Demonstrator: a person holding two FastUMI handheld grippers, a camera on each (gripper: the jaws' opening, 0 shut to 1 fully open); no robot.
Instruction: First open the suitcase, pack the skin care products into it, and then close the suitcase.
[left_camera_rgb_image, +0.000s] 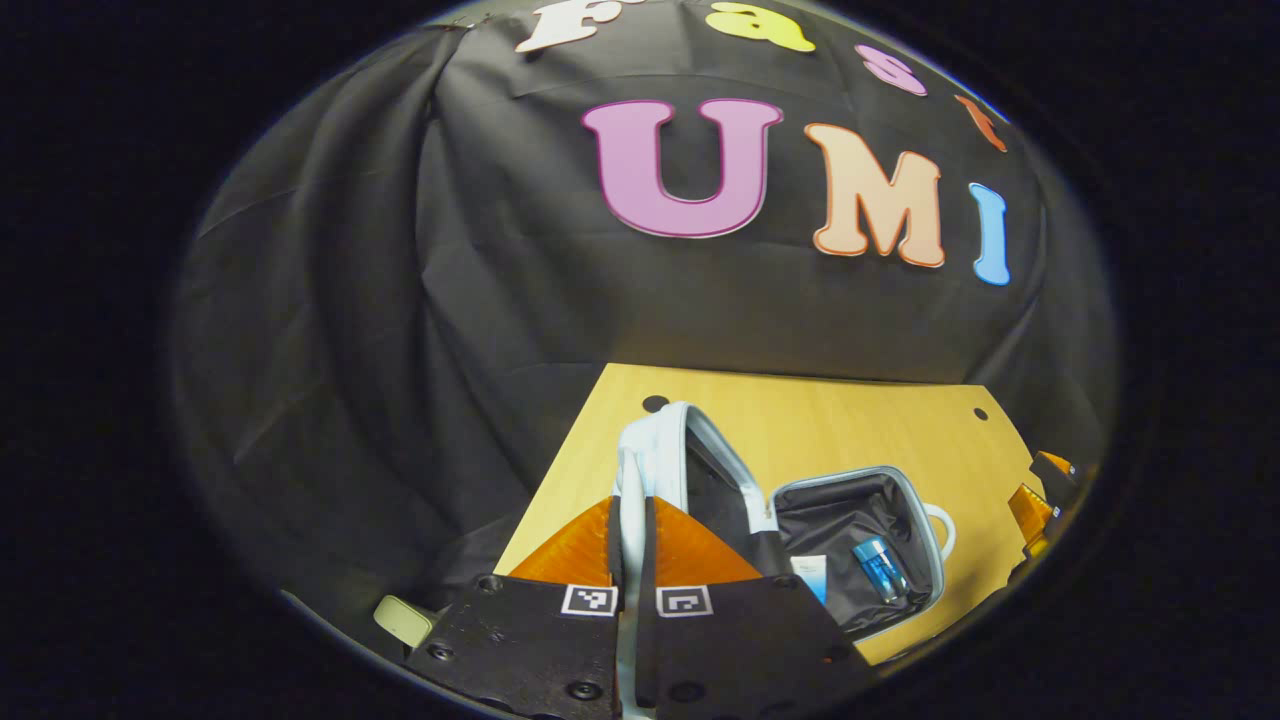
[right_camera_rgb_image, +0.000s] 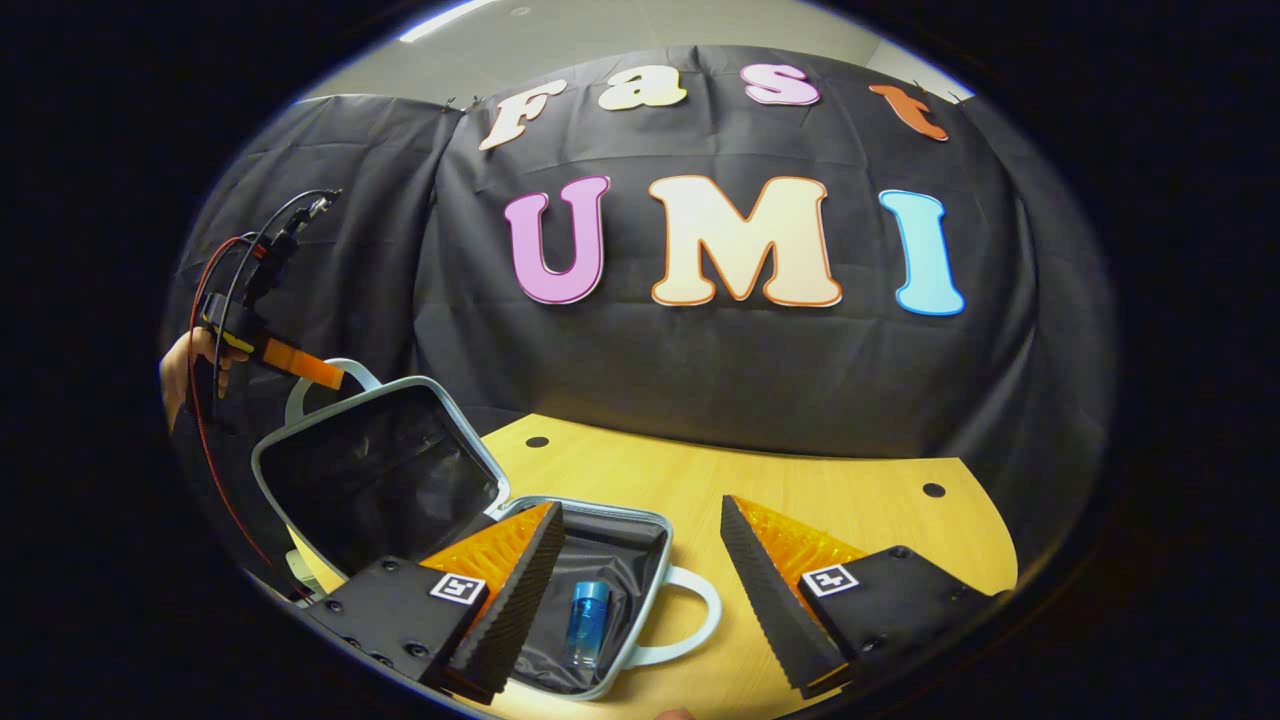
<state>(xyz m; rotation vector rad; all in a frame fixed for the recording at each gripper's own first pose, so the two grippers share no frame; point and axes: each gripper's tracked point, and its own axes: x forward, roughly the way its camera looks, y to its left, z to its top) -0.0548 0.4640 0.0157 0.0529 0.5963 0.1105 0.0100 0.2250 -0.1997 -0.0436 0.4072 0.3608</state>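
Left gripper (left_camera_rgb_image: 630, 560) pinches the raised suitcase lid's (left_camera_rgb_image: 650, 450) rim; right gripper (right_camera_rgb_image: 640, 570) hangs wide open, holding nothing.

Suitcase (right_camera_rgb_image: 655, 530) lies open on the wooden table (right_camera_rgb_image: 800, 490), its lid standing near upright at the hinge, its handle (right_camera_rgb_image: 700, 610) toward the right gripper. Inside, a blue bottle (right_camera_rgb_image: 587, 620) lies flat, its long axis running from the lid edge inward, beside a white tube (left_camera_rgb_image: 812, 575).

Your desk (right_camera_rgb_image: 830, 500) presents smooth, pale wood-look laminate with a low sheen. The suitcase (right_camera_rgb_image: 655, 545) has a matt light shell and thin, slightly shiny black fabric lining. The blue bottle (right_camera_rgb_image: 587, 620) looks like glossy translucent plastic. The booth wall (right_camera_rgb_image: 700, 370) is matt, creased black cloth
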